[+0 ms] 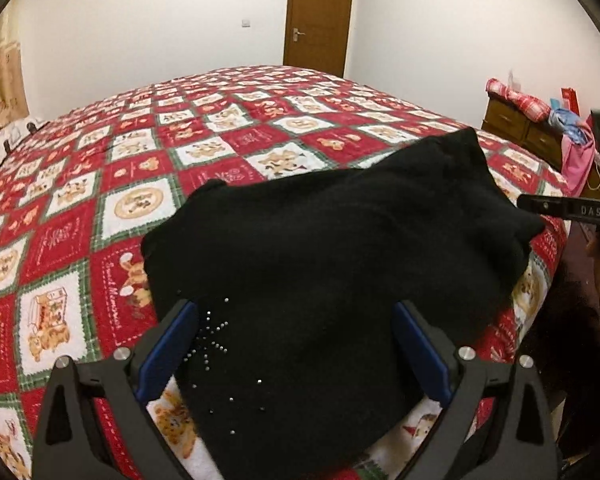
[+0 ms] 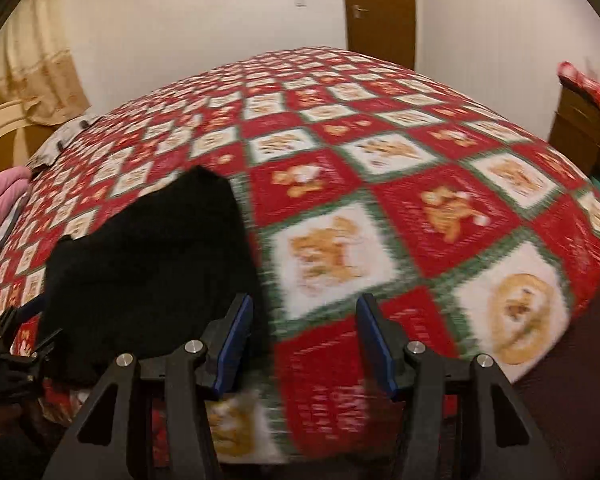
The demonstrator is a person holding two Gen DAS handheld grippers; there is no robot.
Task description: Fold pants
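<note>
Black pants (image 1: 340, 264), folded into a compact pile with small shiny studs near one corner, lie on the near part of a bed covered by a red, white and green quilt (image 1: 148, 168). My left gripper (image 1: 294, 306) hovers over their near edge, open wide, blue pads either side of the cloth and not pressing it. In the right wrist view the pants (image 2: 148, 272) sit to the left. My right gripper (image 2: 304, 300) is open over bare quilt (image 2: 420, 208) just right of them, nothing between its fingers. One right finger (image 1: 560, 210) shows by the pants' right corner.
A brown door (image 1: 318, 16) stands in the far wall. To the right of the bed, a wooden dresser (image 1: 516, 128) carries piled clothes. A beige curtain (image 2: 32, 64) hangs at the left, with pink fabric (image 2: 0, 204) below it. The bed's near right edge drops to a dark floor.
</note>
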